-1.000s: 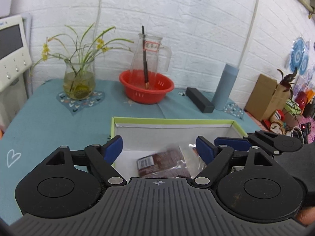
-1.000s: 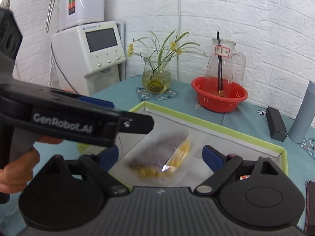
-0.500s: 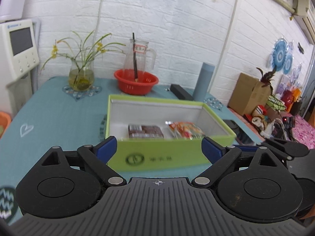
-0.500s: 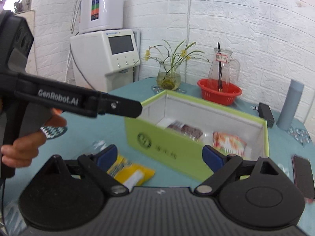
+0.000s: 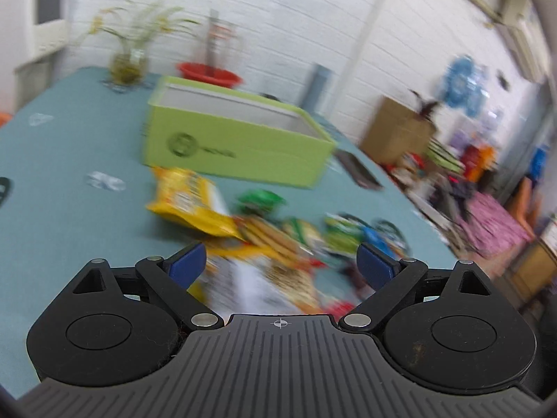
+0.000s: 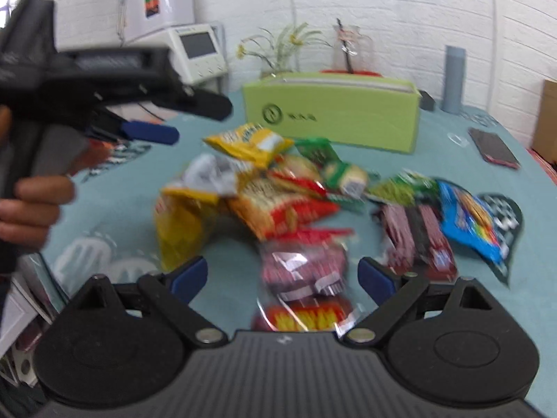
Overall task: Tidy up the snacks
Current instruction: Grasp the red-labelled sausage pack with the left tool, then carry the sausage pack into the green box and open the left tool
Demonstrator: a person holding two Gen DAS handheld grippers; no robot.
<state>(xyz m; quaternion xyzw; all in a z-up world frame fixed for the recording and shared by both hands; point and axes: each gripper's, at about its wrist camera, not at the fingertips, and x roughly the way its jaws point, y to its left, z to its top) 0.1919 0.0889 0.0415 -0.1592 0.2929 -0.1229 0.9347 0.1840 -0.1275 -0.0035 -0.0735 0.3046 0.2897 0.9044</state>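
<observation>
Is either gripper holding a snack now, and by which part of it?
Nothing is held. The left gripper and the right gripper are both open above the snack pile, with no packet between their fingers.

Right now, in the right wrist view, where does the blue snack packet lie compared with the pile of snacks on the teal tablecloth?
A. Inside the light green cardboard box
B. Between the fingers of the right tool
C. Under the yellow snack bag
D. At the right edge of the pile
D: the blue snack packet lies flat at the right edge of the pile, on the teal tablecloth, in front of the light green cardboard box and outside it.
</observation>
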